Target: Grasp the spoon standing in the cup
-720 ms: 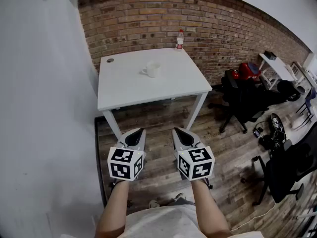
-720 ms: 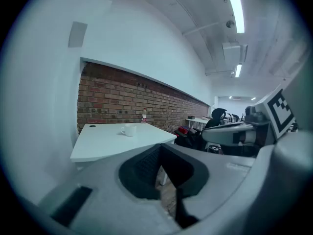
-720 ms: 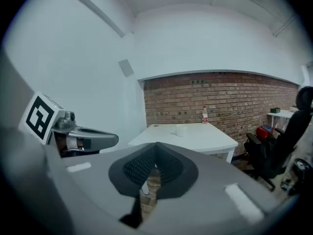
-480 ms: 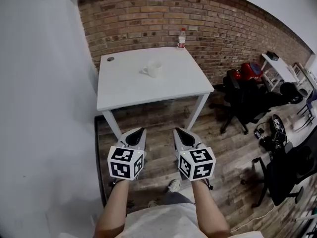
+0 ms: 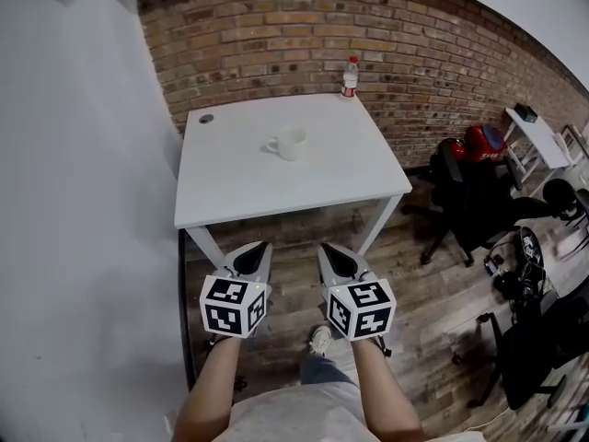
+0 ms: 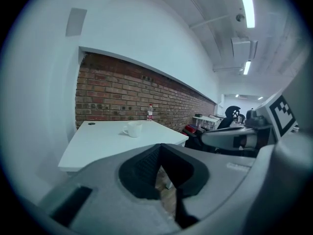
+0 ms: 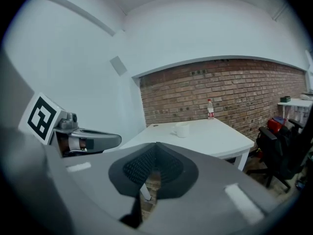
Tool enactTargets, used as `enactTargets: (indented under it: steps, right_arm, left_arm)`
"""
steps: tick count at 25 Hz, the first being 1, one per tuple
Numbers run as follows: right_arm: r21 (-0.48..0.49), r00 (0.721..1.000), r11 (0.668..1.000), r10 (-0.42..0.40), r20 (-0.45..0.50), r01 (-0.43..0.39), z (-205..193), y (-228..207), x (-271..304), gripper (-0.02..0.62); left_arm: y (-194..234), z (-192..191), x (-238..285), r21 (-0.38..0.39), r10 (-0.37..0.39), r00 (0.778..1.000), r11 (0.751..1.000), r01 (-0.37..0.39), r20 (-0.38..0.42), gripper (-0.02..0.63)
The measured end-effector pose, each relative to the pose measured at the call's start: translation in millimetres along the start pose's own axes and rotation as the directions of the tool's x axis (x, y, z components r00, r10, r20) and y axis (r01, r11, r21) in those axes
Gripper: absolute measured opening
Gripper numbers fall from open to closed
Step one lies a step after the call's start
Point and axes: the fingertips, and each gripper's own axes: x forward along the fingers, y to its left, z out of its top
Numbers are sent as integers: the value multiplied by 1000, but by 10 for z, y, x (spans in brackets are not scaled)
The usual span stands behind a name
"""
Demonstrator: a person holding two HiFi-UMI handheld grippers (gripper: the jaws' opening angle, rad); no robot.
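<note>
A white cup (image 5: 290,144) with its handle to the left stands near the middle of a white table (image 5: 239,187). It also shows small in the left gripper view as the cup (image 6: 132,129) and in the right gripper view as the cup (image 7: 182,129). No spoon can be made out in it at this distance. My left gripper (image 5: 259,246) and right gripper (image 5: 328,250) are held side by side above the wooden floor, short of the table's near edge. Both are shut with nothing in them. The left gripper (image 6: 160,146) and right gripper (image 7: 156,144) have their jaw tips touching.
A plastic bottle (image 5: 350,76) stands at the table's far edge against the brick wall. A small dark round cap (image 5: 206,118) sits at the table's far left corner. Black office chairs (image 5: 474,205) and a red bag (image 5: 480,142) are to the right. A white wall runs along the left.
The head view has shifted so the table sits a little lower and nearer in frame, and a shoe shows below the grippers. Both grippers keep their pose and stay shut.
</note>
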Motion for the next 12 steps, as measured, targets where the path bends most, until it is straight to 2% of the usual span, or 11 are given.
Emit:
enactTargets:
  steps: [7, 12]
  right_arm:
    - [14, 997, 998, 69, -17, -68, 282, -641, 725, 5]
    - [22, 993, 994, 111, -30, -110, 434, -1056, 1123, 5]
  left_arm:
    - [261, 281, 945, -21, 53, 998, 998, -53, -20, -3]
    - [360, 427, 1509, -9, 89, 996, 996, -89, -32, -3]
